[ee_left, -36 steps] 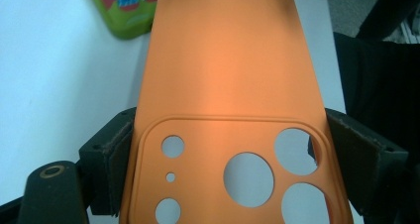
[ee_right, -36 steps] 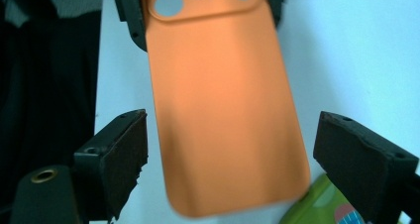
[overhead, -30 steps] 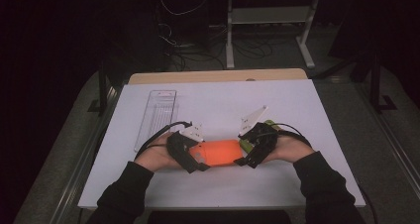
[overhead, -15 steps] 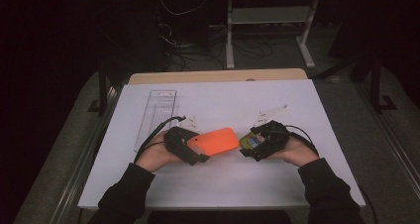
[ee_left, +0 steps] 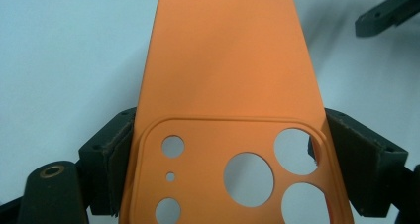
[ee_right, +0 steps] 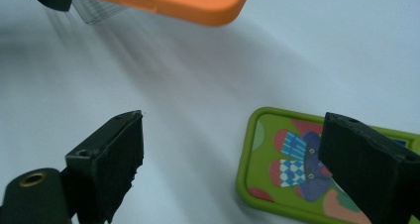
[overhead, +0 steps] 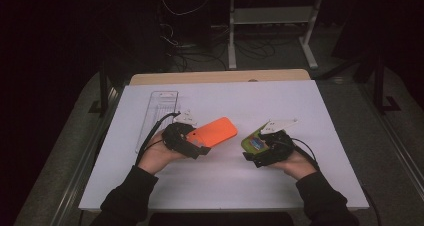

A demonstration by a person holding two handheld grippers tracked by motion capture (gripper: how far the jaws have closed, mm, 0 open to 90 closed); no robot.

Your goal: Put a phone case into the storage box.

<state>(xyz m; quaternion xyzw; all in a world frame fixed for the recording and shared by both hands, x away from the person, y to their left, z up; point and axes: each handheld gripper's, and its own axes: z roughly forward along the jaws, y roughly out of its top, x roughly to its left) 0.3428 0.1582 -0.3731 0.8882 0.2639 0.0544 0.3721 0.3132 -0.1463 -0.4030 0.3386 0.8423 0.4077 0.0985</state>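
On a white counter, the left tool pinches an orange phone case, while the right tool is spread above a green case.

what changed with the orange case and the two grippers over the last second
The two grippers have drawn apart: a second ago both met at the orange phone case. The right gripper has let go and moved right, jaws open, now over a green patterned card on the table. The left gripper kept its grip and tilted the case's free end away. The clear tray stayed put.
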